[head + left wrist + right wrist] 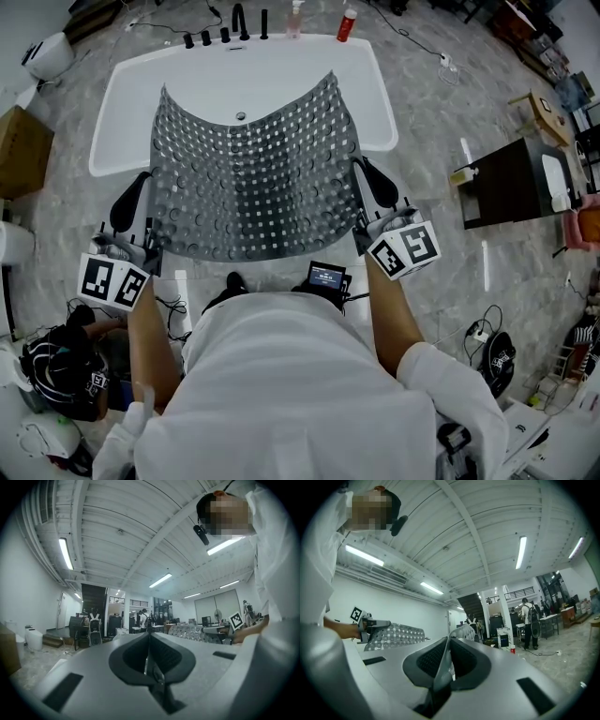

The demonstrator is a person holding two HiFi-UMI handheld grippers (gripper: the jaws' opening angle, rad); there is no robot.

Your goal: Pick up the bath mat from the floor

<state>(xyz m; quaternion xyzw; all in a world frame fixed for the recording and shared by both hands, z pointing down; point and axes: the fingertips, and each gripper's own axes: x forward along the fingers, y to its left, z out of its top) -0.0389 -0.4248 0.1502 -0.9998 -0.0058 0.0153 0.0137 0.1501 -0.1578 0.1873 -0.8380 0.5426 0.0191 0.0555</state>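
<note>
A grey bath mat (253,169) with rows of holes and suction cups hangs stretched between my two grippers, its far end sagging over the white bathtub (122,94). My left gripper (153,248) is shut on the mat's near left corner. My right gripper (360,232) is shut on the near right corner. In the left gripper view the jaws (149,660) pinch a thin mat edge, and the mat (194,632) runs off to the right. The right gripper view shows that gripper (443,667) closed on a fold of mat, with the mat (391,634) spreading left.
Black taps (239,23), a pink bottle (296,19) and a red bottle (347,25) stand at the tub's far rim. A cardboard box (21,150) sits left, a dark cabinet (511,183) right. Cables and bags (61,370) lie on the marble floor near my feet.
</note>
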